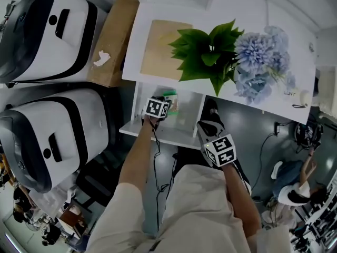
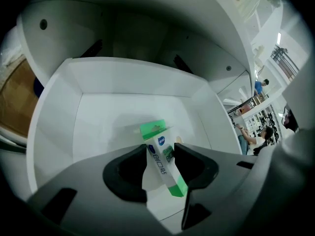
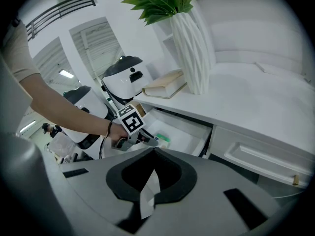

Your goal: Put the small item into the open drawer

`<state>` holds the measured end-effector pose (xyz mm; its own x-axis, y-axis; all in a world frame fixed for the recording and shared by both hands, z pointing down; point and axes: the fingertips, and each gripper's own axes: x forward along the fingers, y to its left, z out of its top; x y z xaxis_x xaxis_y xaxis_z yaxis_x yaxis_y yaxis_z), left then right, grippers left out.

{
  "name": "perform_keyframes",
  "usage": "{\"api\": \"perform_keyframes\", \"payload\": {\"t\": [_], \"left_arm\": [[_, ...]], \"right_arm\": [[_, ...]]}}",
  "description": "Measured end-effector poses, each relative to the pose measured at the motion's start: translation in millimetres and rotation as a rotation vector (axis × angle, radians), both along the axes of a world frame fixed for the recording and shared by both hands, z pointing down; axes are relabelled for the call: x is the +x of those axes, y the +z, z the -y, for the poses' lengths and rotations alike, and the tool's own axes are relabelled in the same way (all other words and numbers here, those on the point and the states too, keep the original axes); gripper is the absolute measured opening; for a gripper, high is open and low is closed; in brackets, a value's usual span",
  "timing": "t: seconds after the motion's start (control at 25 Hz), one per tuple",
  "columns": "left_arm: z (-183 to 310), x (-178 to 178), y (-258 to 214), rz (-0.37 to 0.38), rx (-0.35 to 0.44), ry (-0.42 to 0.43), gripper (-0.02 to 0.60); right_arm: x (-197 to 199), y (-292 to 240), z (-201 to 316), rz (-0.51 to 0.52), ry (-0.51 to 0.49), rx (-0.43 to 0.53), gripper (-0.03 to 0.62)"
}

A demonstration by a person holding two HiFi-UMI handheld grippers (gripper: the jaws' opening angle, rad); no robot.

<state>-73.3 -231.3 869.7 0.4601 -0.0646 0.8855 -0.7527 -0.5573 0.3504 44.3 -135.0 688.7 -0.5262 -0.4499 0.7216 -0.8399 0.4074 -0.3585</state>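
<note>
Now your left tool (image 2: 160,151) is pointing down into the open drawer (image 2: 98,112). The small box (image 2: 166,166) is sitting right between its jaws, with its top leaning toward 11 o'clock. The jaws are standing wide apart and do not seem to be squeezing the box, so it is probably resting on the drawer floor. The big part is looking nearly done. What is left is lifting that tool out without knocking the box. In the head view your right tool (image 3: 154,151) is waiting at 4 o'clock from the drawer, jaws together, holding nothing.
</note>
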Motion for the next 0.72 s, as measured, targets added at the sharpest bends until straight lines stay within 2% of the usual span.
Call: {"api": "perform_keyframes", "payload": {"t": [0.24, 0.72], "left_arm": [[-1, -12, -6, 0.071, 0.044, 0.052, 0.189], [0, -20, -69, -0.010, 0.159, 0.005, 0.189]], "right_arm": [[-11, -5, -7, -0.004, -0.020, 0.006, 0.025], [-35, -15, -17, 0.000, -0.046, 0.029, 0.025]]}}
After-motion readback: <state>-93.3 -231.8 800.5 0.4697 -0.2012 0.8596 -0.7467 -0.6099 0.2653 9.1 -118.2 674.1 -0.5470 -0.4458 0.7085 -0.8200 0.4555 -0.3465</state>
